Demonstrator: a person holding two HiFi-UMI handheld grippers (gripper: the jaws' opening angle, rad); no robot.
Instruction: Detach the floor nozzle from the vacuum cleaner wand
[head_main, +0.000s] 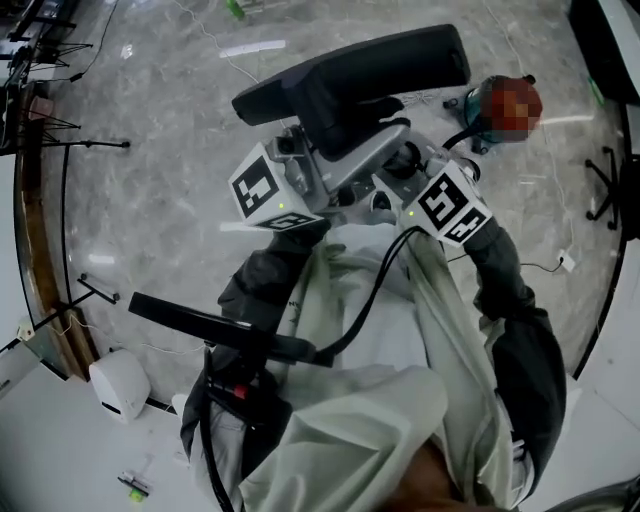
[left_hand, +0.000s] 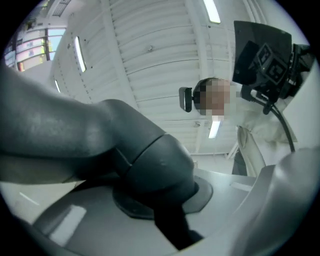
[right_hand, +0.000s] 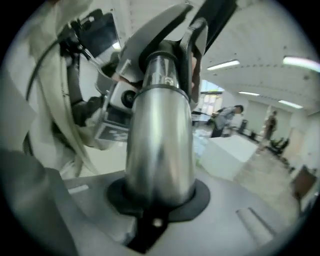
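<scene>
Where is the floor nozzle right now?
Top centre of the head view: floor nozzle, its grey neck clamped in the left tool, the steel wand in the right tool.

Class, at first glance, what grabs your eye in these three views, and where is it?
The black floor nozzle, held up over the marble floor at the head view's top centre, stands out first. Just below, the left hand-held gripper clamps its dark grey neck, and the right hand-held gripper clamps the shiny metal wand that fills its own view.
</scene>
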